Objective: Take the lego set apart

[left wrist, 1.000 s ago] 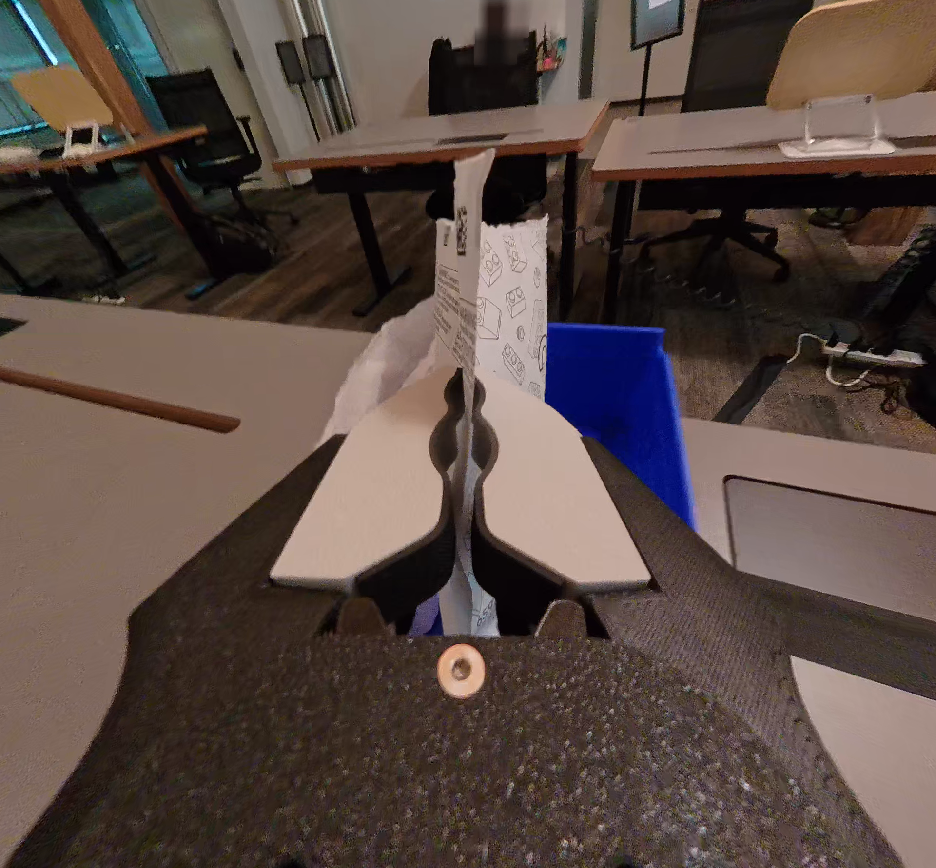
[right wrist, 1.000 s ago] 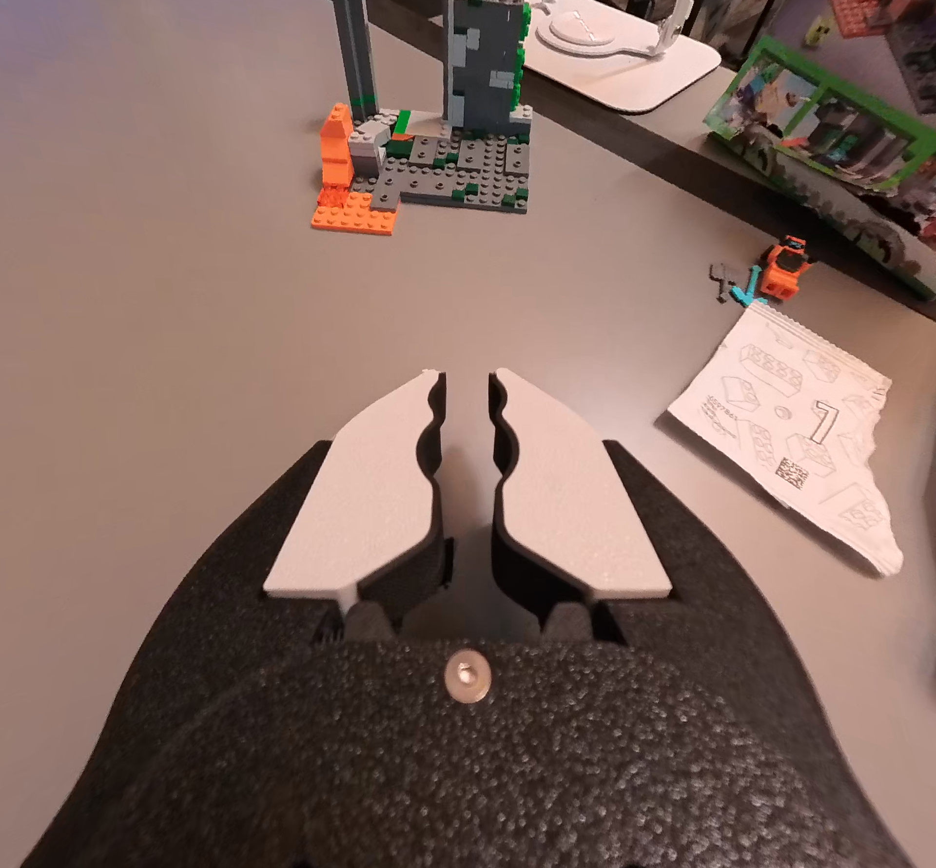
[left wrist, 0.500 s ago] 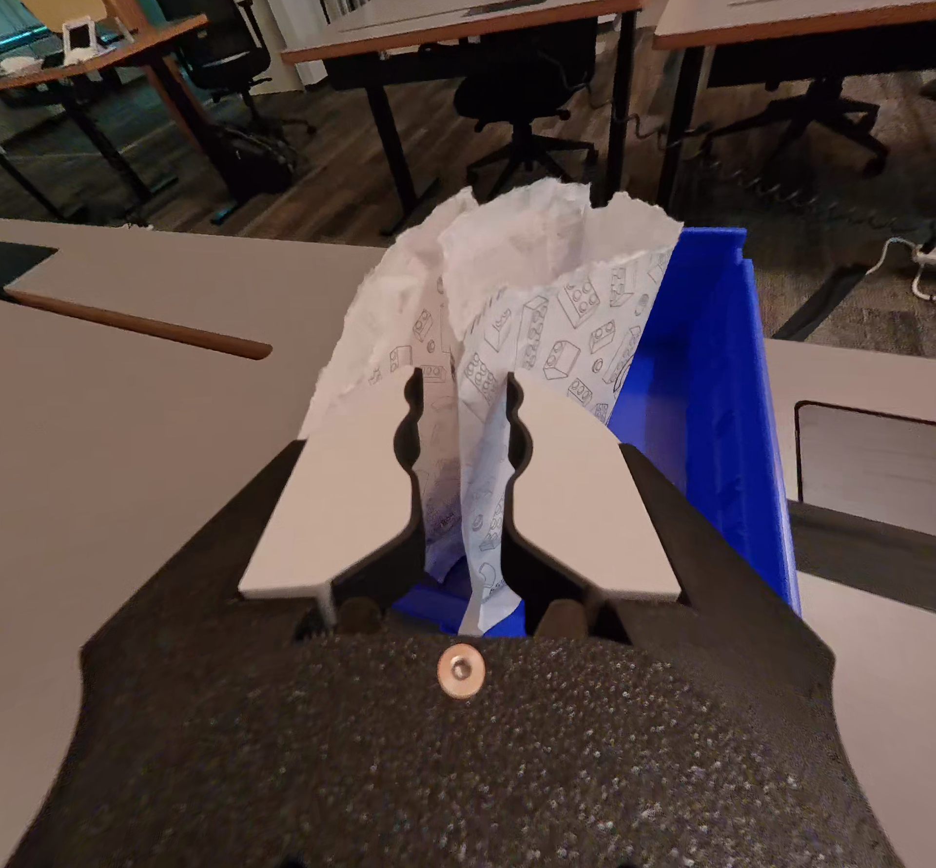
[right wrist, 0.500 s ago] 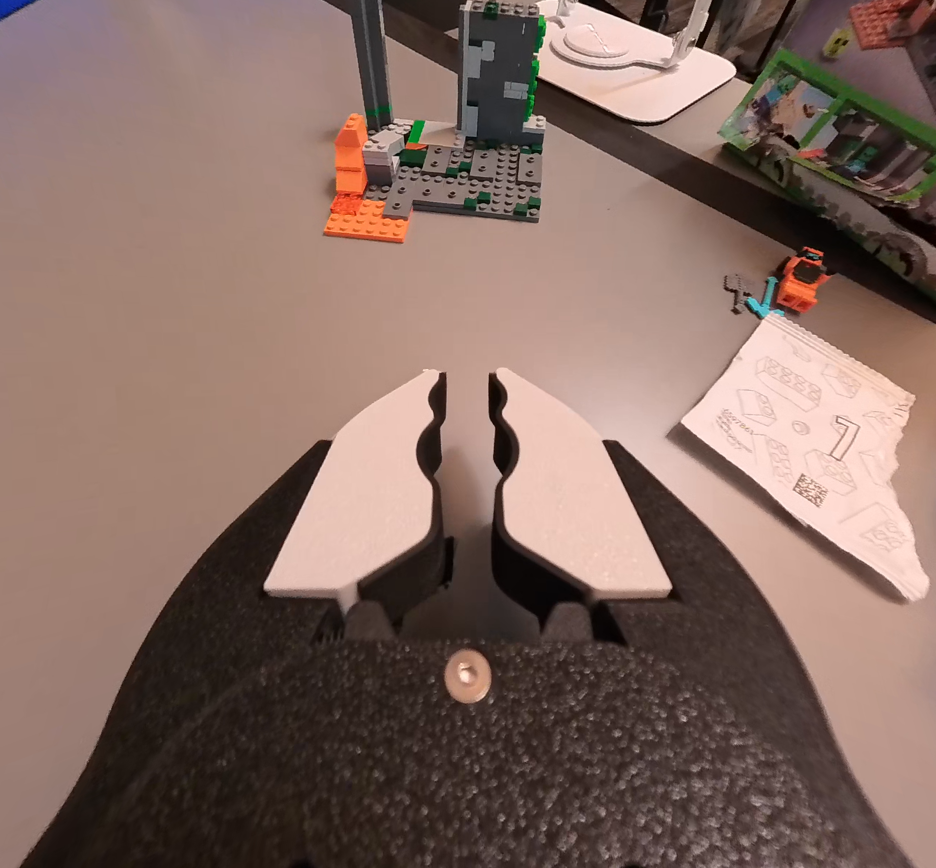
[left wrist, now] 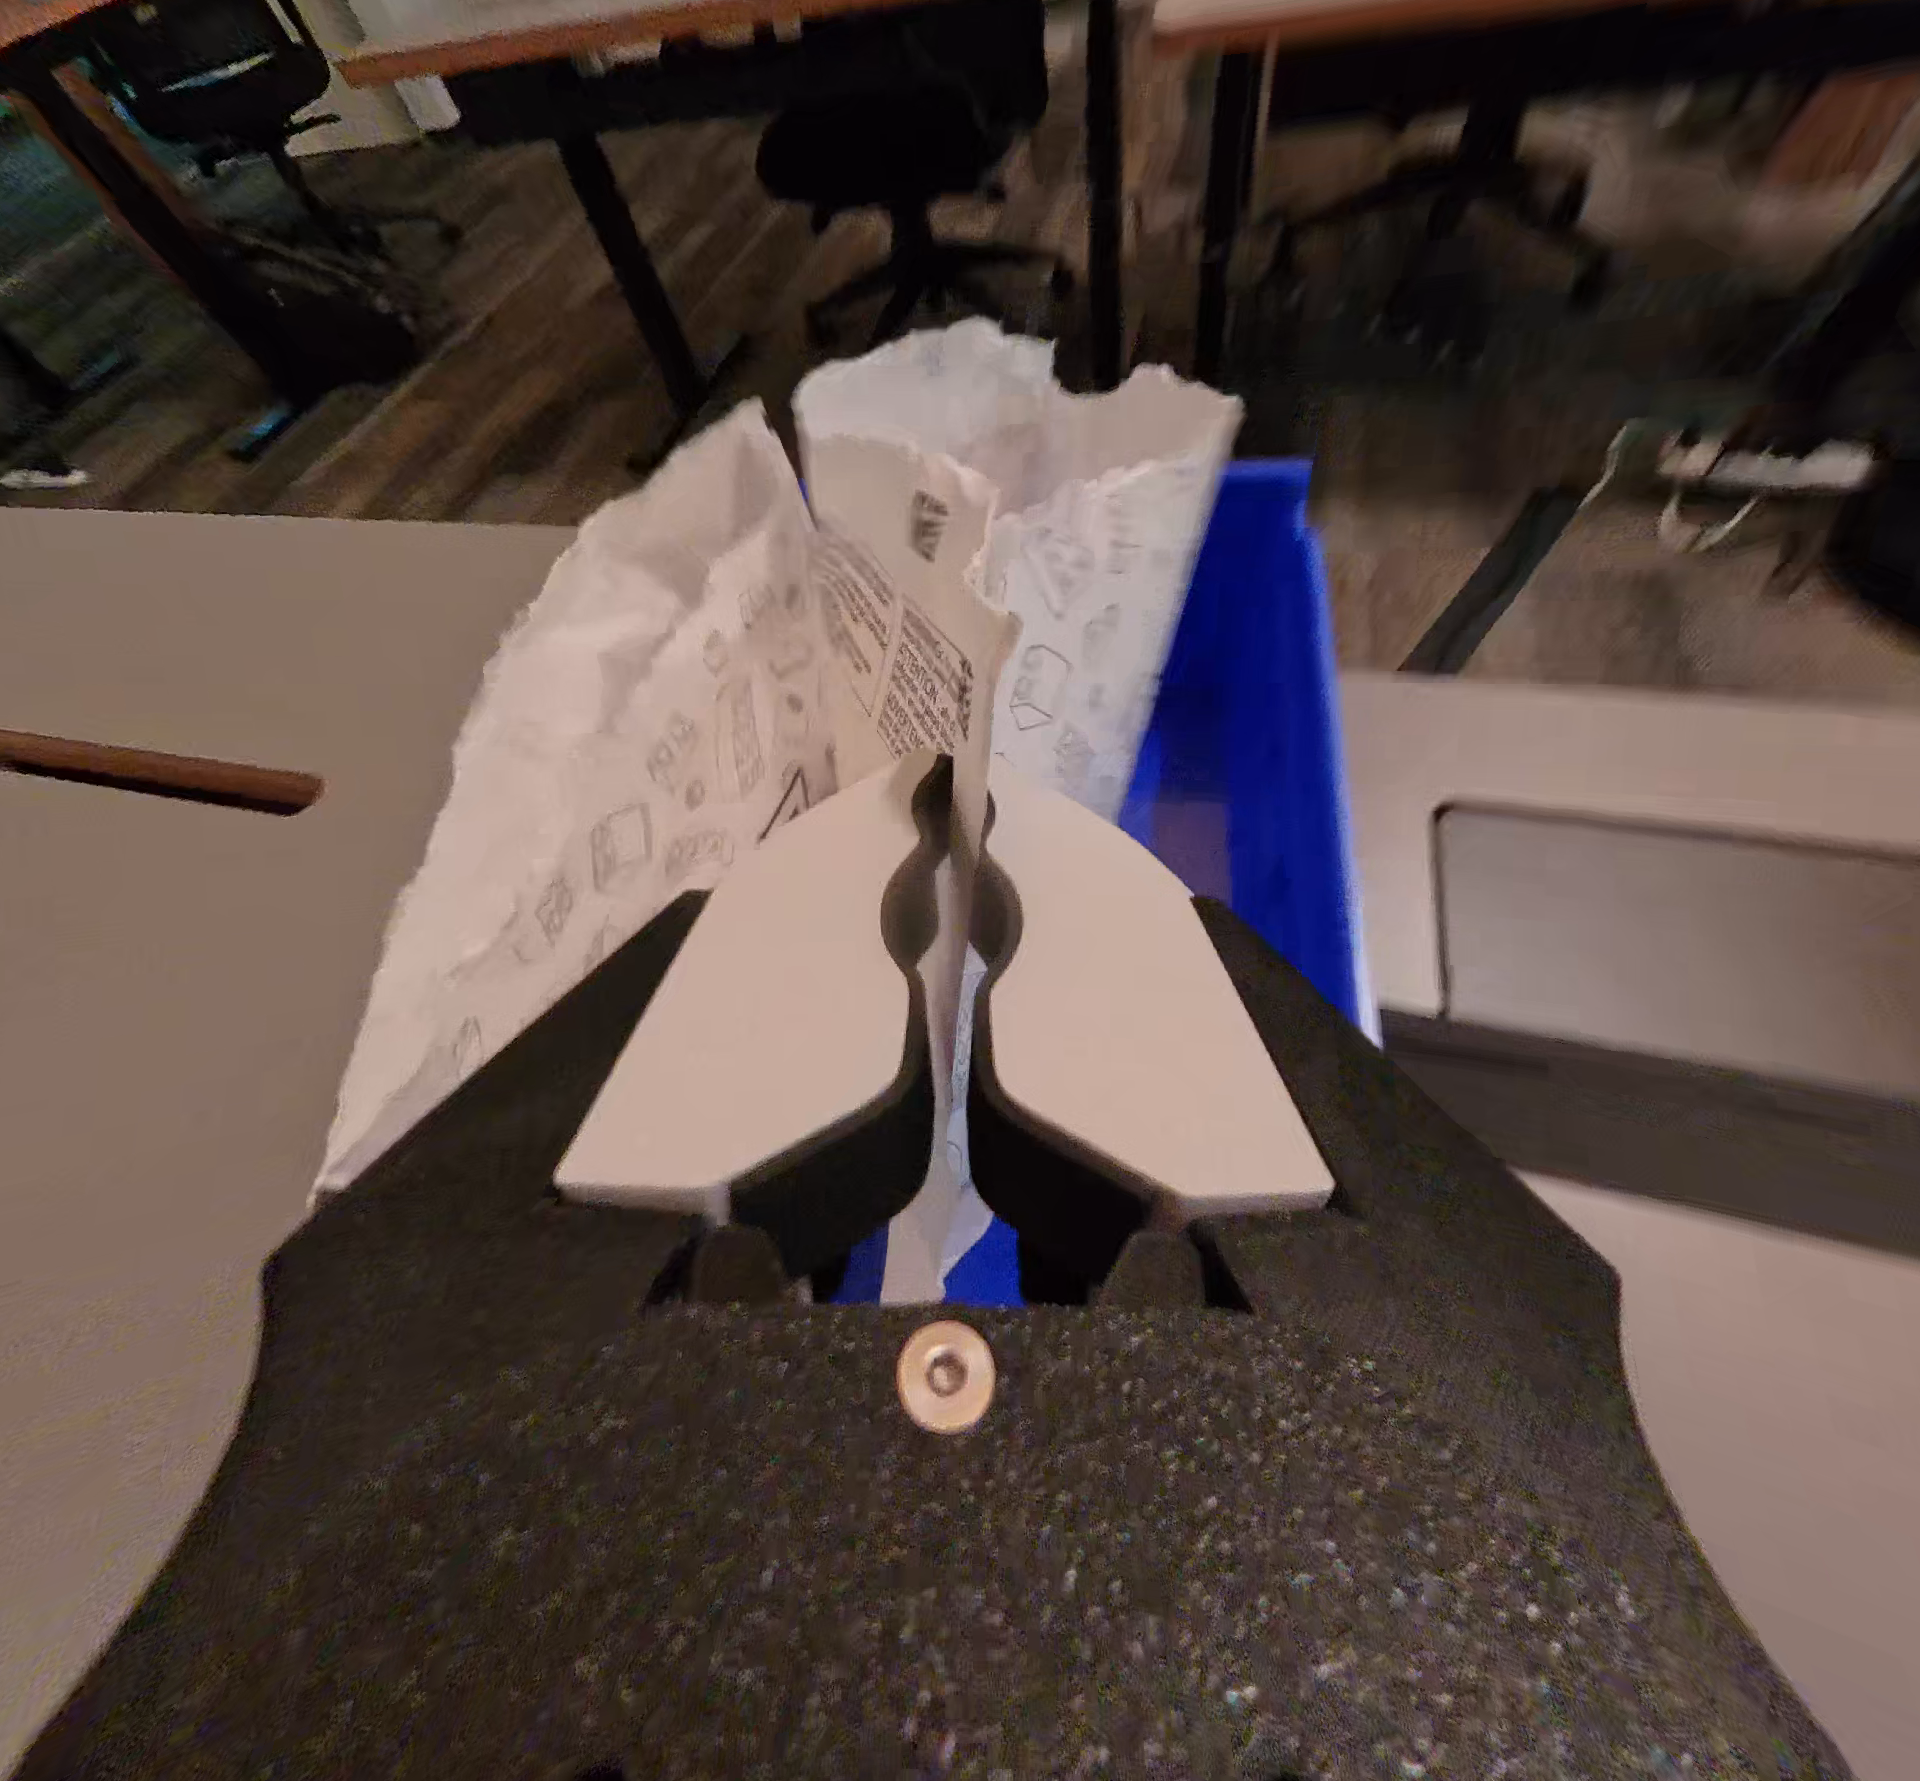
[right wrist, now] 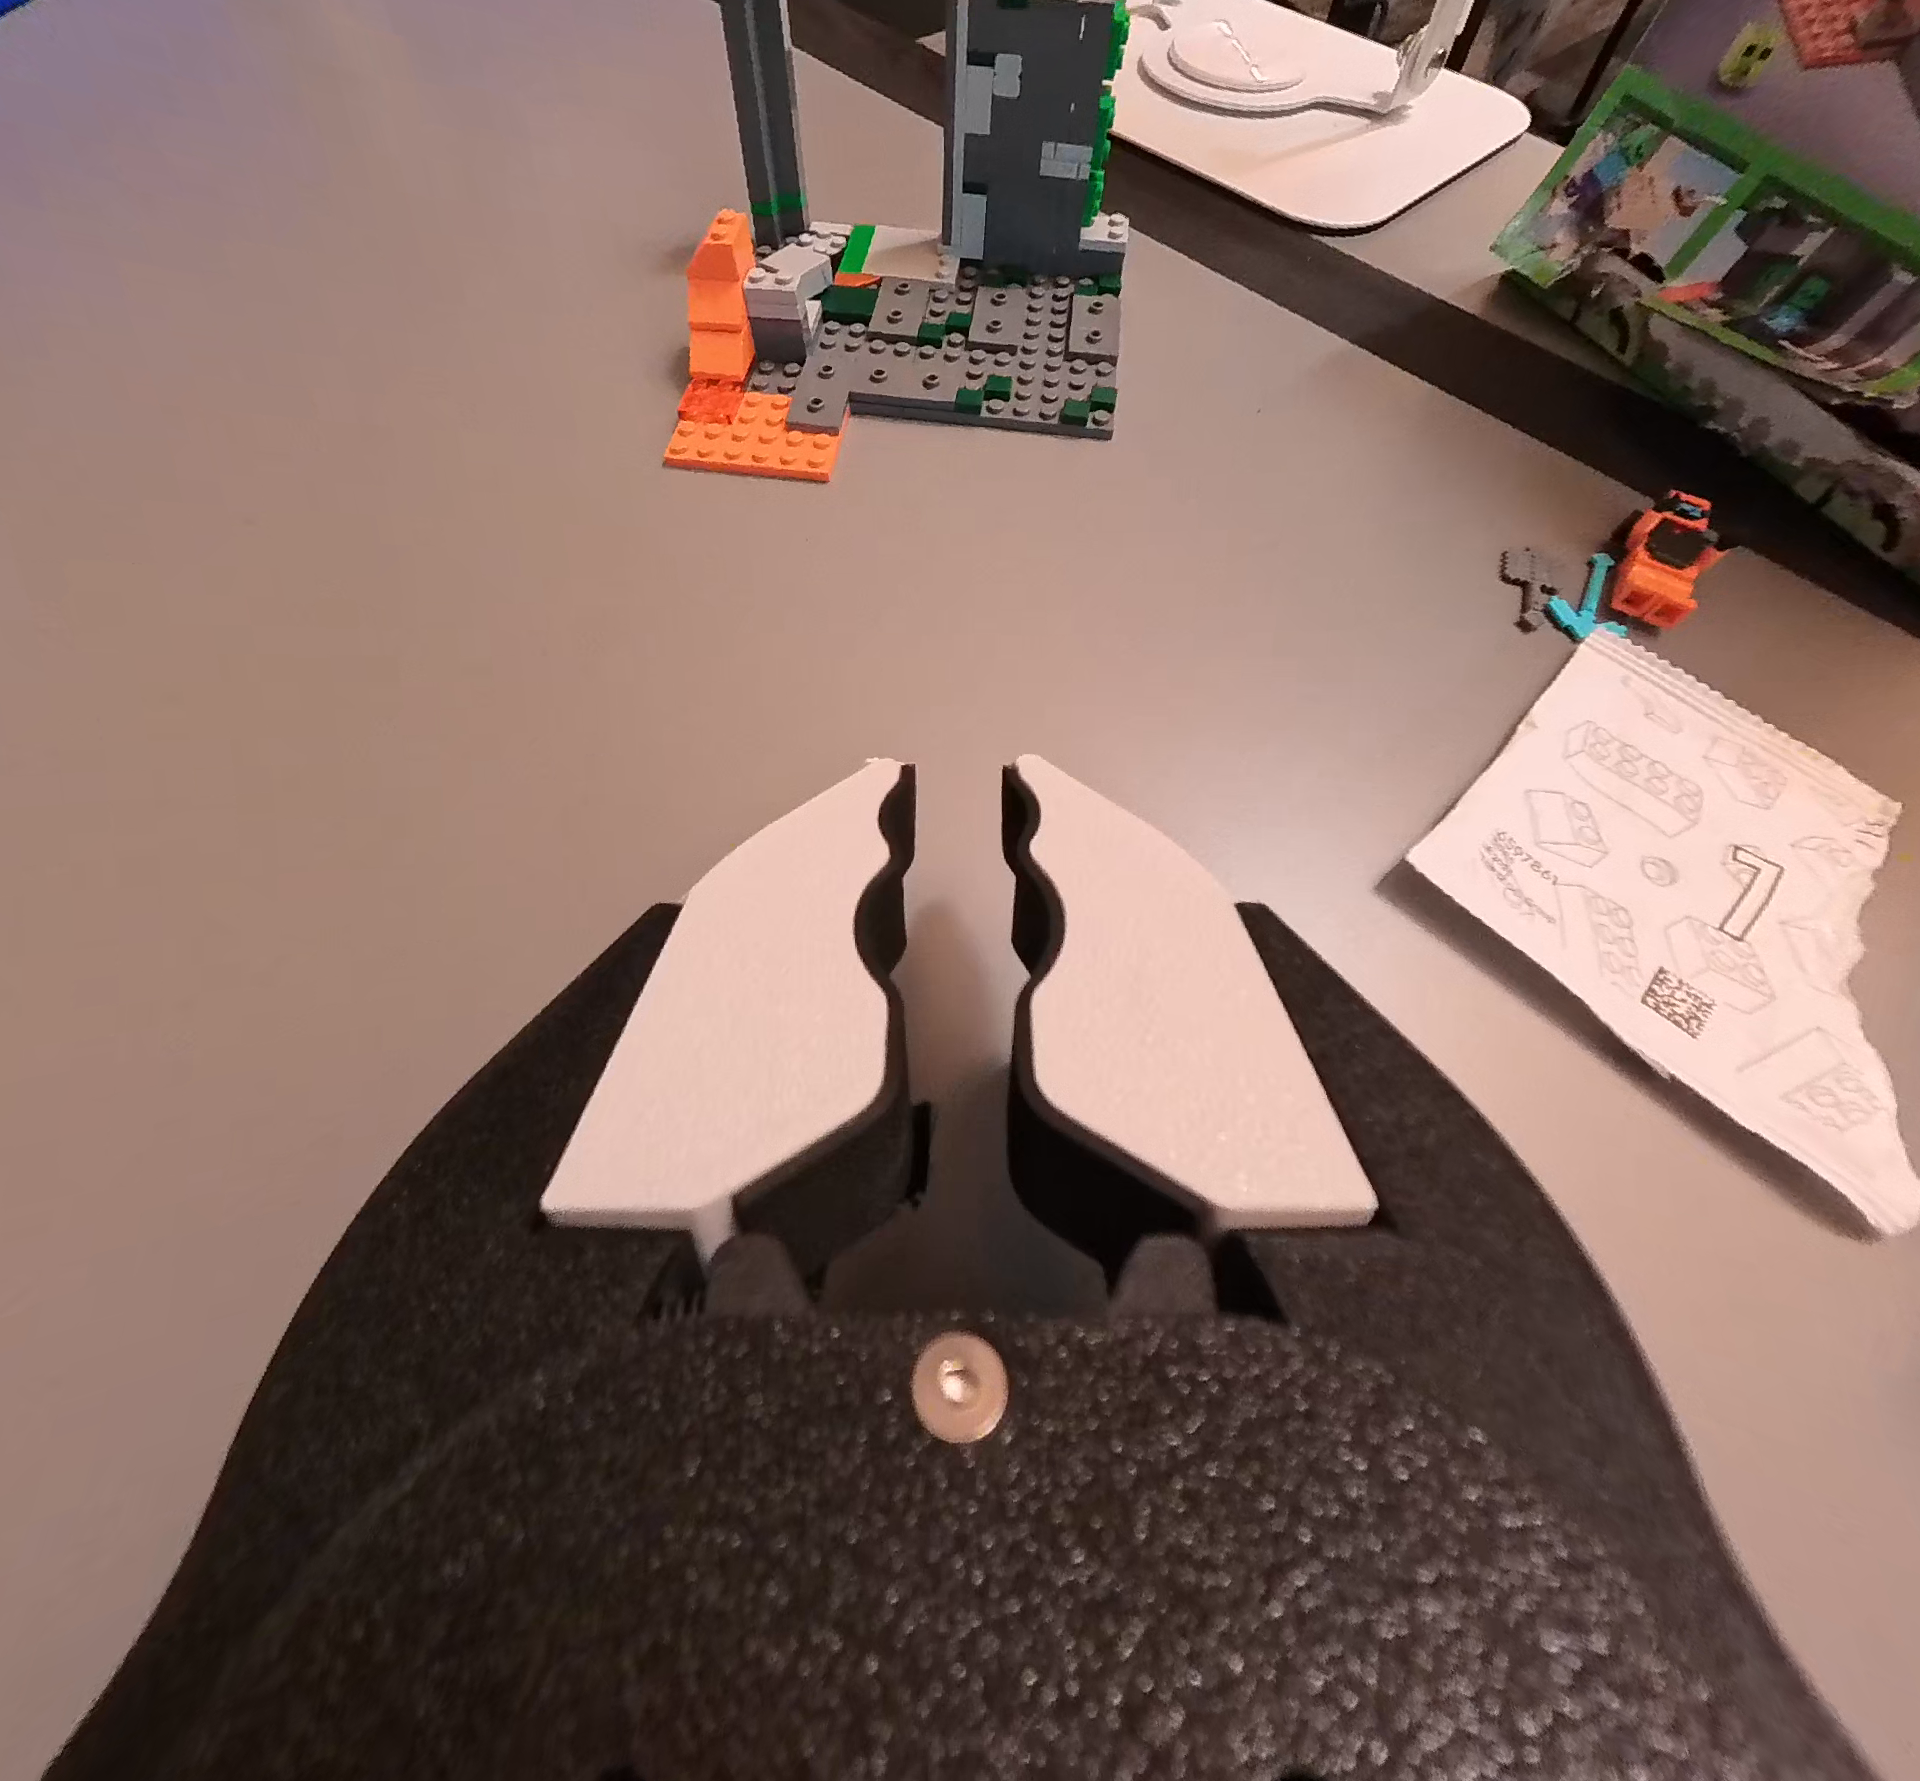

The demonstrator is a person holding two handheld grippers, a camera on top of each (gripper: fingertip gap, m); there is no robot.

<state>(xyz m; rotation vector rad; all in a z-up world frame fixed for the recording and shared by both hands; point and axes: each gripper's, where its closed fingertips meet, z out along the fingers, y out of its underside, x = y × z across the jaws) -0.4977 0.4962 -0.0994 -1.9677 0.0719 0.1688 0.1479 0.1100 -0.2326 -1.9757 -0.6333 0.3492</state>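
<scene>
Tongs on the left [left wrist: 951, 786] are pinched together on a white paper bag [left wrist: 914, 651], whose thin edge runs down the slot between the two pale fingers [left wrist: 790, 1004]. That bag rises among other crumpled white paper bags [left wrist: 644, 765] printed with brick outlines, all standing in a blue bin [left wrist: 1247, 692] at the far edge of the grey surface [left wrist: 187, 952]. Beyond the bin are blurred desks and office chairs on a dark wooden floor.

The right tongs [right wrist: 958, 770] stand slightly apart with a narrow gap between their tips, holding nothing, above the bare grey surface [right wrist: 364, 588]. Well ahead of them sits the lego set [right wrist: 904, 277], upright on the surface: a grey studded base plate with dark green bits, an orange plate at its near left corner, a short orange stack beside a thin grey pillar, and a taller grey wall with green trim on the right. Off to the right lies a flat torn paper bag [right wrist: 1683, 921] with brick drawings. Just past it are a small orange lego figure [right wrist: 1662, 562] and a teal and grey tool piece [right wrist: 1558, 593], near each other. A green-framed box [right wrist: 1745, 277] rests at the far right, and a white stand base [right wrist: 1320, 110] lies behind the lego set.
</scene>
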